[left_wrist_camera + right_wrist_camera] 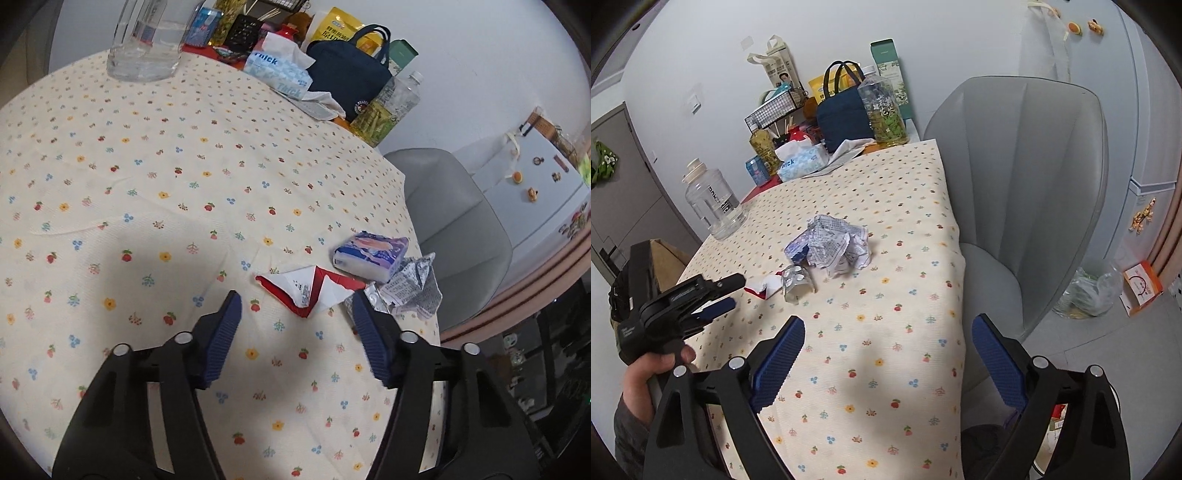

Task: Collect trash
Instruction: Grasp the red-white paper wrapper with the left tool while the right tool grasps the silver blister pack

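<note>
Left gripper [295, 306] agape | red wrapper [306, 290] ahead | chair [1027, 192] beside

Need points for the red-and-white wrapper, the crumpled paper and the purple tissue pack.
red-and-white wrapper [308, 290], left wrist view, white centre panel
crumpled paper [836, 245], right wrist view, printed middle
purple tissue pack [371, 253], left wrist view, top face

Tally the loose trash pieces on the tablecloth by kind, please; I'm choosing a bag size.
Red-and-white torn wrapper: 1
Purple-and-white packet: 1
Crumpled printed paper: 1
Silver blister pack: 1
Total: 4
</note>
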Tool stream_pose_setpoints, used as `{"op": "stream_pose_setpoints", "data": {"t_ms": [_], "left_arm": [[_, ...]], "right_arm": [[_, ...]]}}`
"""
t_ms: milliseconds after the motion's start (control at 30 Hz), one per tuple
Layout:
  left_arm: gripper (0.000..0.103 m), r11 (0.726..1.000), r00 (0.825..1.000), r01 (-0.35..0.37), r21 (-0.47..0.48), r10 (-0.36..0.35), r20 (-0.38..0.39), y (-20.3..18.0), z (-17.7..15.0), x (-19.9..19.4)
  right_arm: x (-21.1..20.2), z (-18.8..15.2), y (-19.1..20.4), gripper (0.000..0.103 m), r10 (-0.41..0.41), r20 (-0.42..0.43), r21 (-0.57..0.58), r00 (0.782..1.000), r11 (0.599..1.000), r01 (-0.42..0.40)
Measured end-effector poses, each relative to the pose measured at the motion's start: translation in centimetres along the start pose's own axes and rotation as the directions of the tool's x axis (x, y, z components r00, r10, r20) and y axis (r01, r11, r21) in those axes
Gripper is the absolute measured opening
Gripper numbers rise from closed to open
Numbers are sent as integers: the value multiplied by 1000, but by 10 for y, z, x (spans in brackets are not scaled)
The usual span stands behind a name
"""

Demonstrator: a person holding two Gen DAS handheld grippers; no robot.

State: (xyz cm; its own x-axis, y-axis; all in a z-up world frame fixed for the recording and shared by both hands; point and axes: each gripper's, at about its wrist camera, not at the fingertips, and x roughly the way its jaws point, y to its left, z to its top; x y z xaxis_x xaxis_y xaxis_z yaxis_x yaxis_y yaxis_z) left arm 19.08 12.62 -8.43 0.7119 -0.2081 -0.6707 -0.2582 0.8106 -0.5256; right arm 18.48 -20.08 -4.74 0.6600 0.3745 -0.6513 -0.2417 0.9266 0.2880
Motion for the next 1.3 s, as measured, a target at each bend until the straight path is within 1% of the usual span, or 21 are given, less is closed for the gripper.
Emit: {"op": "stream_pose_setpoints", "data": {"t_ms": [67, 167, 233, 300, 333, 367, 400, 500, 633, 800, 933, 1233, 1300], "left_arm": [[46, 1000, 1000, 8, -30, -9, -17, 3, 3, 8], [41, 998, 999, 21, -63, -23, -31, 4, 6, 18], [35, 997, 999, 15, -71, -17, -29, 5, 7, 22], [20, 997, 999, 7, -82, -10, -33, 6, 7, 26], [16, 996, 999, 1, -85, -4, -33, 8, 8, 28], [9, 996, 999, -11, -90, 8, -32, 10, 8, 29], [7, 995, 1000, -17, -95, 14, -28, 11, 8, 28], [3, 995, 1000, -26, -99, 26, -8, 15, 10, 23], [2, 996, 999, -19, -92, 21, 24, 16, 12, 7], [2, 995, 996, -24, -100, 32, 83, 25, 15, -25], [2, 993, 991, -38, -114, 52, 120, 37, 14, -49], [2, 984, 982, -70, -163, 97, 161, 65, 4, -83], [2, 983, 981, -72, -170, 101, 166, 68, 2, -87]], "right_arm": [[1, 0, 1, 87, 5, -4, -2, 1000, 1000, -5], [1, -1, 2, 86, 11, -4, 0, 1000, 1000, -11], [1, -1, 4, 85, 16, -5, -1, 1000, 1000, -16], [1, 0, 7, 85, 21, -7, -9, 1000, 1000, -21], [2, 0, 9, 85, 23, -8, -14, 1000, 1000, -23], [3, 1, 12, 84, 26, -11, -23, 1000, 999, -27], [4, 1, 15, 84, 29, -14, -30, 999, 999, -29], [9, 2, 26, 82, 39, -25, -61, 999, 997, -40], [18, 5, 43, 80, 56, -41, -98, 998, 993, -60], [33, 6, 72, 75, 93, -65, -162, 994, 982, -102], [54, 8, 94, 72, 102, -99, -221, 990, 968, -122], [104, 16, 123, 70, 58, -160, -305, 985, 947, -105], [115, 18, 128, 70, 33, -169, -335, 985, 938, -89]]}}
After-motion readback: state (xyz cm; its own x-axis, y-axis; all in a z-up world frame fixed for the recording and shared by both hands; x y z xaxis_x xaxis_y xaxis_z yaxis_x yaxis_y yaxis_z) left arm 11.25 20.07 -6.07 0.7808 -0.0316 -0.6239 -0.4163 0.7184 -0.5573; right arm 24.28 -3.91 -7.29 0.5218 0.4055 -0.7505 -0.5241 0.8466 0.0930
